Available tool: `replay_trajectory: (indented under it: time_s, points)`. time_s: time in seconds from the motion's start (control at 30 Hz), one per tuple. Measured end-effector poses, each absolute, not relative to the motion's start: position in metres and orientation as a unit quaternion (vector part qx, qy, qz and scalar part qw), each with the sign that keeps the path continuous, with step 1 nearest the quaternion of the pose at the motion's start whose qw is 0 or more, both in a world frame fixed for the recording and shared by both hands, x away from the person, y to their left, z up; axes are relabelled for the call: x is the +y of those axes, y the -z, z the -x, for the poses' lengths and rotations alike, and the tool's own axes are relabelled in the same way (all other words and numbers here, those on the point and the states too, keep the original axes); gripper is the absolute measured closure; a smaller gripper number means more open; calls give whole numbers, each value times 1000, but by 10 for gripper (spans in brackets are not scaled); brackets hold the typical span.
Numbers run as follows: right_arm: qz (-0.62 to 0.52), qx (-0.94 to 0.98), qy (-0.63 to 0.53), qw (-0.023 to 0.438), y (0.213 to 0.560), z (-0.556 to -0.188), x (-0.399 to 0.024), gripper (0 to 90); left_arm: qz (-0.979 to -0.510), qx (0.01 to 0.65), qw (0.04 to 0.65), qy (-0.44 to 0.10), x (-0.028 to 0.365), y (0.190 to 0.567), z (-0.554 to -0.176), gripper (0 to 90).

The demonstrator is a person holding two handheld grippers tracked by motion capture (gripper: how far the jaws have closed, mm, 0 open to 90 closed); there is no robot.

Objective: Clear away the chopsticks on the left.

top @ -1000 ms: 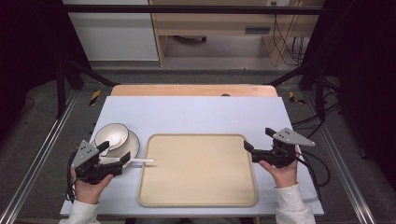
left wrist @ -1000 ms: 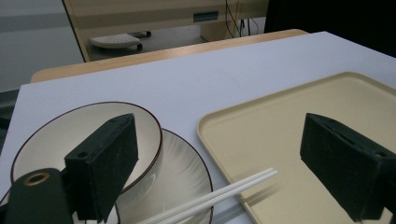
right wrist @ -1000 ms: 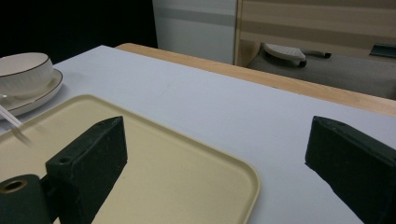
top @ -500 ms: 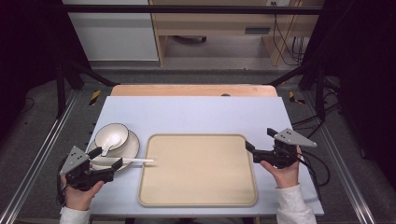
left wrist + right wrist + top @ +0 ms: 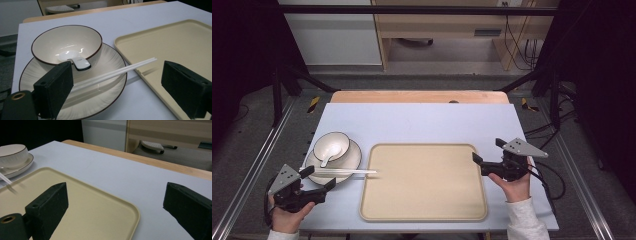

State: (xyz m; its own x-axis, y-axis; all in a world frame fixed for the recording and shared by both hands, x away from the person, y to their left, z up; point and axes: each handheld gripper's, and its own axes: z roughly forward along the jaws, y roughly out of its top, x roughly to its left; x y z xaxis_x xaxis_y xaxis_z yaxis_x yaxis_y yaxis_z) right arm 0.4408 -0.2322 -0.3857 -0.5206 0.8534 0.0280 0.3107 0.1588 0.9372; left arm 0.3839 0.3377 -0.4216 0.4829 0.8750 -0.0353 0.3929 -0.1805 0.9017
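A cream bowl (image 5: 332, 145) with a dark rim sits on a white plate (image 5: 347, 161) at the table's left. A white spoon (image 5: 75, 60) lies inside the bowl. A pair of white chopsticks (image 5: 346, 172) rests across the plate's near rim, with the tips reaching over the left edge of the beige tray (image 5: 424, 182). My left gripper (image 5: 321, 177) is open just near-left of the plate, and the chopsticks (image 5: 117, 72) lie beyond its jaws, untouched. My right gripper (image 5: 487, 150) is open at the tray's right edge, holding nothing.
The tray (image 5: 100, 215) lies bare in the middle of the light blue table (image 5: 422, 122). A wooden strip (image 5: 419, 96) runs along the far edge. Metal frame rails (image 5: 257, 165) flank both sides of the table.
My left gripper has drawn back toward the near left corner, away from the plate. The chopsticks stay where they lay. The right gripper has hardly moved.
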Motion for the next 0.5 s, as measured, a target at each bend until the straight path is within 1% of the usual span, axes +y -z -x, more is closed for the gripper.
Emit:
replay_trajectory:
  time_s: [0.17,0.5]
  points:
    - [-409,714,-501,268,387,-441,-230,63,-728,440,460,-255,344,425,-383,124]
    - [-409,717,-499,265,388,-443,-229,65,-748,446,415,-263,348,441,-398,182]
